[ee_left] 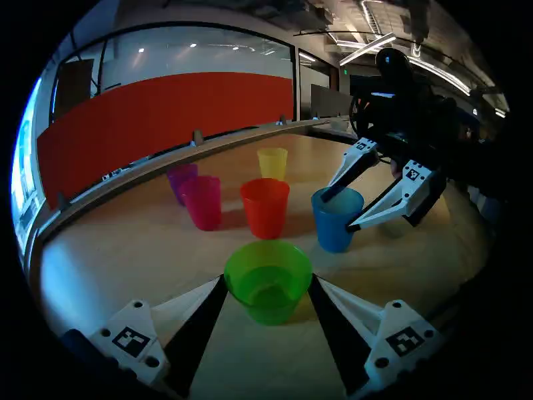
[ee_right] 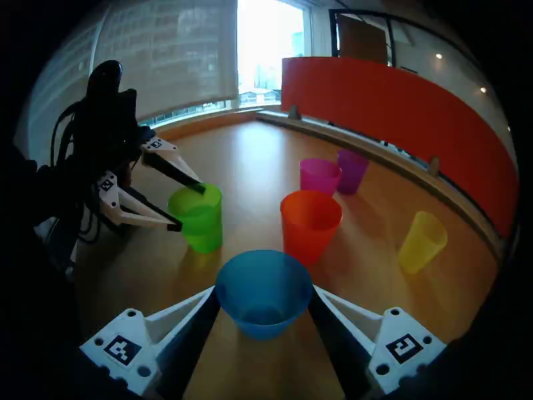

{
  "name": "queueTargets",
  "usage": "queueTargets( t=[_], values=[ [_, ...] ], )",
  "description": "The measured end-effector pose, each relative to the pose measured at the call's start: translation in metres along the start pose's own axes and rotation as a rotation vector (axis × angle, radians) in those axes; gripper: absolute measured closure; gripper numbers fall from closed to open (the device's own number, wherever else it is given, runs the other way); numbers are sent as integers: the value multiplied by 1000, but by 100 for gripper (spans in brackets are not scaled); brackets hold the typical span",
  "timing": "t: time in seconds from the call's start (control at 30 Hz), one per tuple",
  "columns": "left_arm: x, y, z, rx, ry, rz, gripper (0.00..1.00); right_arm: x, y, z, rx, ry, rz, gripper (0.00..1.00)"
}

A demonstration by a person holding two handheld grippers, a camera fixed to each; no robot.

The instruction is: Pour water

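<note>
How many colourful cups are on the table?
6. The green cup sits in the left gripper, the blue cup in the right gripper. The orange cup stands mid-table, the pink cup and purple cup together, the yellow cup alone. None looks hidden.

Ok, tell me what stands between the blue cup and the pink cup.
The orange cup stands there, apart from both the blue cup and the pink cup. The left gripper view shows the three in a row.

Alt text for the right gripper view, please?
The right gripper has a blue cup between its jaws on a wooden table. Beyond stand an orange cup, pink cup, purple cup and yellow cup; at left, the left gripper straddles a green cup.
</note>
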State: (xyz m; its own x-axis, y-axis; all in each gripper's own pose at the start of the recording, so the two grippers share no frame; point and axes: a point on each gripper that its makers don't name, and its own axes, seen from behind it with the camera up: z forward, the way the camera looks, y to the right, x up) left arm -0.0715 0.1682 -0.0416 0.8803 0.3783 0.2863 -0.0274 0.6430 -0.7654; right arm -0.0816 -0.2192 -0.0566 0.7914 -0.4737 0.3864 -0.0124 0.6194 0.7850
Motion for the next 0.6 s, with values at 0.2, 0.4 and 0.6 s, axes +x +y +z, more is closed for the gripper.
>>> queueTargets(
  t=[0.2, 0.4, 0.6],
  values=[
    [-1, 4, -1, -9, -6, 4, 12, -12, -1, -2, -12, -28, -10, 6],
    [1, 4, -3, -9, -11, 5, 11, -17, 1, -1, -31, -34, -9, 1],
    [0, 4, -4, -17, -14, -3, 11, -18, 3, -5, -43, -26, 3, 0]
  ],
)
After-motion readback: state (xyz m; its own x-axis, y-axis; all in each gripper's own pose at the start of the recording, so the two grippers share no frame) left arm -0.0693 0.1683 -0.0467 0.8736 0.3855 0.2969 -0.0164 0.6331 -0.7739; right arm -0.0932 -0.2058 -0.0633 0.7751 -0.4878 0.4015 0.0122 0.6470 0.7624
